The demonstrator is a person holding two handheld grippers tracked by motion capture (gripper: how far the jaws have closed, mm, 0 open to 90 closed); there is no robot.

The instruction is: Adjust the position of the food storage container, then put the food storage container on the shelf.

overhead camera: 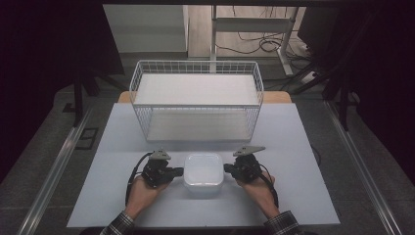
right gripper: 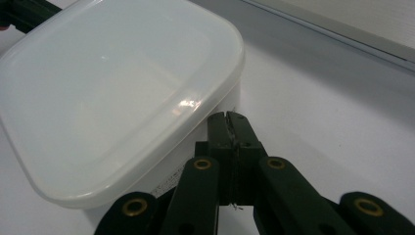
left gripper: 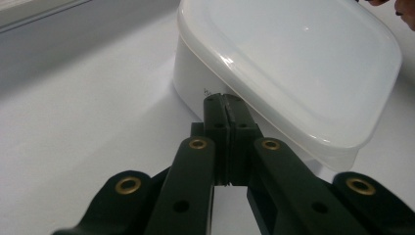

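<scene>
The left gripper [overhead camera: 180,171] is being held w/ jaws clenched, nothing between them; in the left gripper view its tips [left gripper: 224,99] are being pressed against, or just short of, the side wall of the white container [left gripper: 293,73] under the lid's rim – contact can't be confirmed. The right gripper [overhead camera: 227,168] is likewise being held clenched and empty, tips [right gripper: 226,117] at the opposite wall below the lid edge. In the high view the container [overhead camera: 203,172] is being flanked at 9 and 3 o'clock by the grippers, resting on the pale table [overhead camera: 293,147]. At 12 o'clock, well apart, a wire basket [overhead camera: 195,66] is sitting.
</scene>
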